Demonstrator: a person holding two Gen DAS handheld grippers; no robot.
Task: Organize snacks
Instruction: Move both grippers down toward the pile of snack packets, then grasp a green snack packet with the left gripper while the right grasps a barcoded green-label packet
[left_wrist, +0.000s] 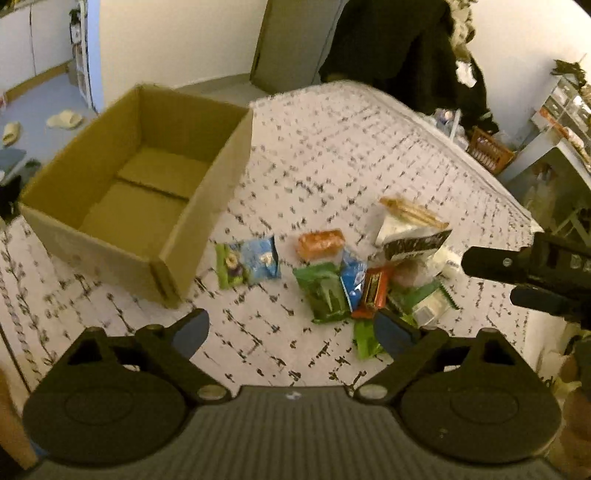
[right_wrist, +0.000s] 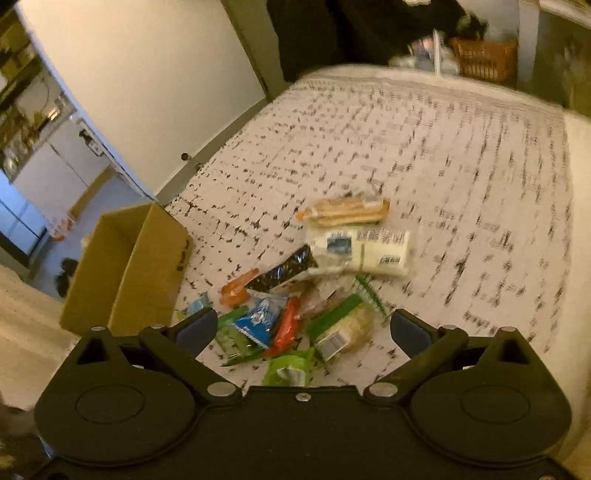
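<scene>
An open, empty cardboard box (left_wrist: 125, 192) sits on the patterned bed cover at the left; it also shows in the right wrist view (right_wrist: 140, 266). A pile of snack packets lies to its right: a green and blue packet (left_wrist: 249, 264), an orange packet (left_wrist: 319, 243), a green packet (left_wrist: 325, 293), a red-brown bar (left_wrist: 373, 291) and a white bag (right_wrist: 365, 249) with biscuit sticks (right_wrist: 347, 210) behind it. My left gripper (left_wrist: 291, 328) is open and empty above the cover, near the pile. My right gripper (right_wrist: 301, 326) is open and empty over the pile; it shows at the right edge of the left wrist view (left_wrist: 517, 280).
The bed cover (right_wrist: 443, 155) stretches far beyond the pile. A wicker basket (right_wrist: 484, 59) and clutter stand past the bed's far edge. A flattened carton (left_wrist: 291, 40) leans on the wall. Slippers (left_wrist: 64, 120) lie on the floor at the left.
</scene>
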